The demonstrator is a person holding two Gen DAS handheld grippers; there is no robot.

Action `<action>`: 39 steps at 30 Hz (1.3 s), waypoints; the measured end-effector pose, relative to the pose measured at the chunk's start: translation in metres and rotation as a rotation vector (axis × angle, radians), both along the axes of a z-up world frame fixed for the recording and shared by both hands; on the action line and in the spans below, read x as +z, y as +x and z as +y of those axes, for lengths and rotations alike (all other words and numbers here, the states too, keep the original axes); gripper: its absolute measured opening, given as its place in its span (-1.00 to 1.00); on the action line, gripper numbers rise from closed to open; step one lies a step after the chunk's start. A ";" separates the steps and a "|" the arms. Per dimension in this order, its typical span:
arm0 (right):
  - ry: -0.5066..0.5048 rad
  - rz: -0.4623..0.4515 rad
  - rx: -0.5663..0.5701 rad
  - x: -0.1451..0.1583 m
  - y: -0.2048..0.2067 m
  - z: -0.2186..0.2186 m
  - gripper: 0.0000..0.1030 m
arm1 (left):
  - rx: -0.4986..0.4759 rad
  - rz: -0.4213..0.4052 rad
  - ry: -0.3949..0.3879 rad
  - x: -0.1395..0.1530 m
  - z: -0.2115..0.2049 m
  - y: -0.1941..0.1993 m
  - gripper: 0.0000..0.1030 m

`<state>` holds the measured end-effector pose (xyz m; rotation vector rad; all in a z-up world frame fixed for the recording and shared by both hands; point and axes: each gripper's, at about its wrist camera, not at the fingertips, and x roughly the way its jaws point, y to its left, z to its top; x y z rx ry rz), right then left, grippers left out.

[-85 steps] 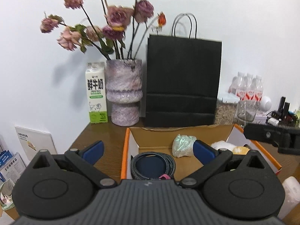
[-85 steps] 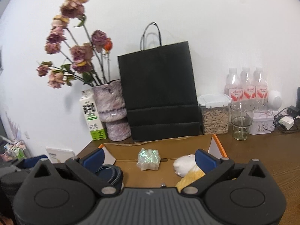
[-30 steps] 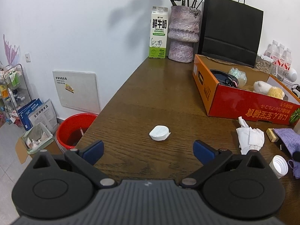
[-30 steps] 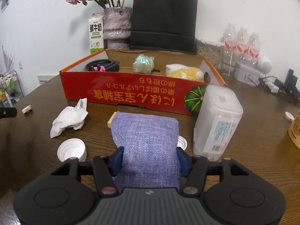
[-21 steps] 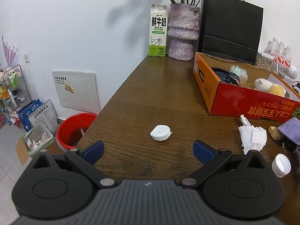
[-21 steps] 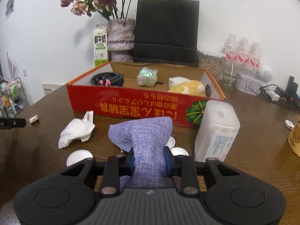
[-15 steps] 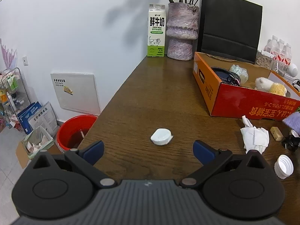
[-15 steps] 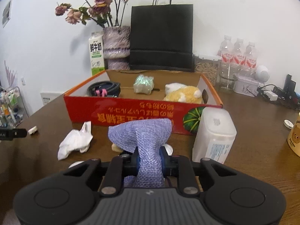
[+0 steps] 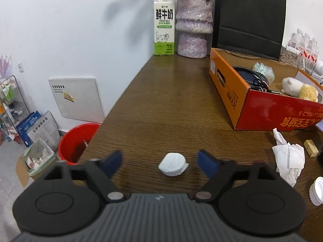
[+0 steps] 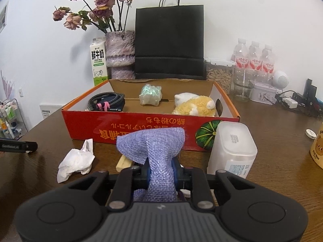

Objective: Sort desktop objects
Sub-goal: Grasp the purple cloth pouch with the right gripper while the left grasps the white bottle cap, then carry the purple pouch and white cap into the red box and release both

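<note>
While closing, left claw [image 9: 159, 161] straddles white cap [image 9: 173, 164].

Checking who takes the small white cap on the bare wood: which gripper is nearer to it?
Left. The left gripper straddles the white cap, jaws closing. The right gripper pinches the purple cloth, farther off.

1. My counter [image 9: 171, 100] is dark brown wood, its far end against a plain white wall [image 9: 80, 20];
2. A white panel [image 9: 77, 98] is fixed low on that wall;
3. Beside the counter's edge, a red bucket [image 9: 75, 143] stands on the grey floor [image 9: 8, 185];
4. A wire rack [image 9: 10, 100] stands at far left.
</note>
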<state>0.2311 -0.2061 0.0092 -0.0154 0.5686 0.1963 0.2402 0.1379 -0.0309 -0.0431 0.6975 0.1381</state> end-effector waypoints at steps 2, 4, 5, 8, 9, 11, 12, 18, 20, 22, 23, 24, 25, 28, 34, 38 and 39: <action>0.000 0.000 0.000 0.000 0.000 0.000 -0.65 | -0.012 0.010 -0.019 -0.003 0.000 0.002 0.19; 0.001 0.000 0.000 0.000 0.000 0.000 -0.65 | -0.016 0.000 -0.010 -0.002 -0.001 0.000 -0.22; 0.001 0.000 0.000 0.000 0.000 0.000 -0.65 | -0.021 -0.003 -0.023 -0.002 0.000 -0.001 -0.41; 0.001 0.001 0.001 0.000 0.000 -0.001 -0.65 | -0.021 -0.009 -0.033 -0.002 0.001 -0.003 -0.44; 0.001 0.001 0.001 -0.001 -0.001 -0.001 -0.65 | -0.020 -0.011 -0.031 -0.002 0.001 -0.003 -0.44; 0.002 0.000 0.000 -0.001 0.000 -0.001 -0.65 | -0.021 -0.014 -0.025 -0.002 -0.001 -0.004 -0.45; 0.003 0.000 0.000 -0.001 -0.001 -0.001 -0.65 | -0.022 -0.014 -0.023 -0.001 -0.002 -0.003 -0.45; 0.013 -0.009 -0.008 0.000 -0.002 -0.001 -0.65 | -0.015 -0.038 -0.031 0.006 -0.006 -0.006 -0.45; 0.021 -0.016 -0.010 0.001 -0.003 -0.002 -0.65 | -0.020 -0.058 -0.040 0.011 -0.010 -0.007 -0.45; 0.026 -0.024 -0.010 0.004 -0.003 -0.003 -0.65 | -0.030 -0.079 -0.039 0.016 -0.015 -0.009 -0.45; 0.028 -0.029 -0.009 0.005 -0.003 -0.002 -0.65 | -0.038 -0.092 -0.036 0.020 -0.019 -0.010 -0.45; 0.031 -0.034 -0.008 0.007 -0.004 -0.003 -0.65 | -0.043 -0.102 -0.035 0.023 -0.022 -0.011 -0.45; 0.034 -0.040 -0.007 0.009 -0.004 -0.003 -0.65 | -0.050 -0.114 -0.036 0.027 -0.025 -0.012 -0.45; 0.051 -0.059 -0.007 0.015 -0.005 -0.004 -0.65 | -0.070 -0.150 -0.046 0.037 -0.033 -0.013 -0.45; 0.058 -0.114 0.002 0.033 0.000 -0.003 -0.65 | -0.126 -0.205 -0.039 0.059 -0.058 -0.008 -0.45; 0.065 -0.151 0.008 0.046 0.009 -0.001 -0.64 | -0.159 -0.244 -0.045 0.076 -0.077 0.002 -0.45; 0.069 -0.157 0.009 0.049 0.012 0.000 -0.64 | -0.169 -0.257 -0.048 0.081 -0.082 0.005 -0.45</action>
